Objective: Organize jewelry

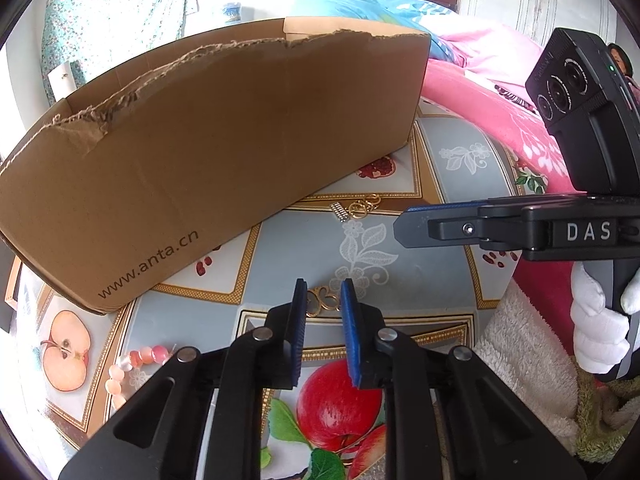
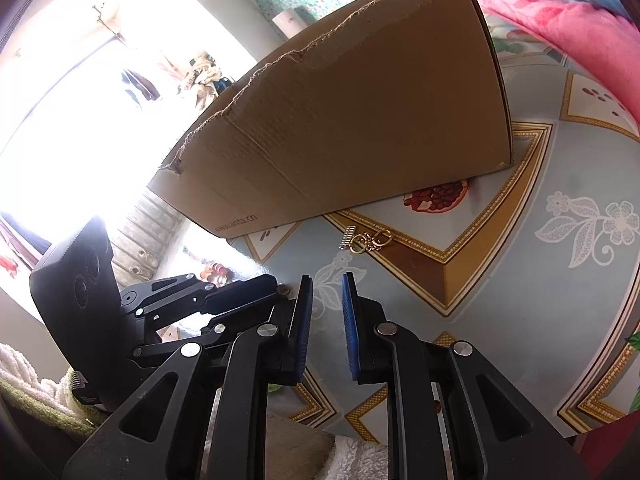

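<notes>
While the left gripper [image 1: 324,292] tilts down, jaws narrowly flanking a gold ornament [image 1: 325,300], the right gripper [image 2: 328,292] hovers, jaws narrow, empty.

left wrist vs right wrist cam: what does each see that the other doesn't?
Left wrist only: gold filigree piece between the left gripper fingers, pink bead bracelet, and a white-gloved hand on the right gripper's handle.

Right wrist only: bright window; the right gripper jaws stand apart over bare tablecloth.

Both: cardboard box, gold rings with silver clip by it.
</notes>
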### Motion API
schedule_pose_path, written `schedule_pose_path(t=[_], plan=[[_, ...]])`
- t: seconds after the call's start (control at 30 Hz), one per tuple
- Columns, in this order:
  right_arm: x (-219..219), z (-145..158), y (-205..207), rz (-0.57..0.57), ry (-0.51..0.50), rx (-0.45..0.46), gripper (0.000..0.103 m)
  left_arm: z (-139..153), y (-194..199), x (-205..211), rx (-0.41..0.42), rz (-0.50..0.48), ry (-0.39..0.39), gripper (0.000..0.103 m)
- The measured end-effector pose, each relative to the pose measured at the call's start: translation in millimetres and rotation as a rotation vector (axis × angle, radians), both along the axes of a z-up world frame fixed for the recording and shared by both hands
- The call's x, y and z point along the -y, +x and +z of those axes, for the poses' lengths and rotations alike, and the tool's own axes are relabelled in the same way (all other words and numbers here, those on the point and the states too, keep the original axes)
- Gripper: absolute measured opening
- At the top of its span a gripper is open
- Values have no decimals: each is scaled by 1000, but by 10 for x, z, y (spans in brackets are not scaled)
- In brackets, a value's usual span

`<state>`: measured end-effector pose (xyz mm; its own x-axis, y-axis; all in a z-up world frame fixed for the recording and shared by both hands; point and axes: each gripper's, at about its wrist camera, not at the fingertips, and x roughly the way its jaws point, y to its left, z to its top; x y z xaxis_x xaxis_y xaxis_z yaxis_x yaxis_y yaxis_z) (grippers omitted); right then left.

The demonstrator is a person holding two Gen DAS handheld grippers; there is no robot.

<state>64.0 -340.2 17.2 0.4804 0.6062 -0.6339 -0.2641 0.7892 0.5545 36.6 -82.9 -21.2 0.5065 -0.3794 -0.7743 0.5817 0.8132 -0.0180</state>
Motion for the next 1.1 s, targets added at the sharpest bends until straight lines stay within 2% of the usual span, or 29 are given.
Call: schedule_pose_path(t=[0.37, 0.57, 0.77, 1.0, 1.1], plan=[[5, 55, -4, 1, -17, 16, 16, 28, -6, -14, 4, 7, -6, 16], [-29, 100, -28, -3, -63, 47, 16, 125, 0, -50, 27, 24, -18, 16], [-96, 124, -6, -11, -154, 84, 16, 208, 27, -104, 47, 42, -41, 16], [-187, 120, 123, -38, -370, 139, 16, 209, 63, -142, 42, 47, -64, 16], [-208, 114, 201, -27, -401, 146, 16, 196, 75, -154, 40, 47, -71, 16]])
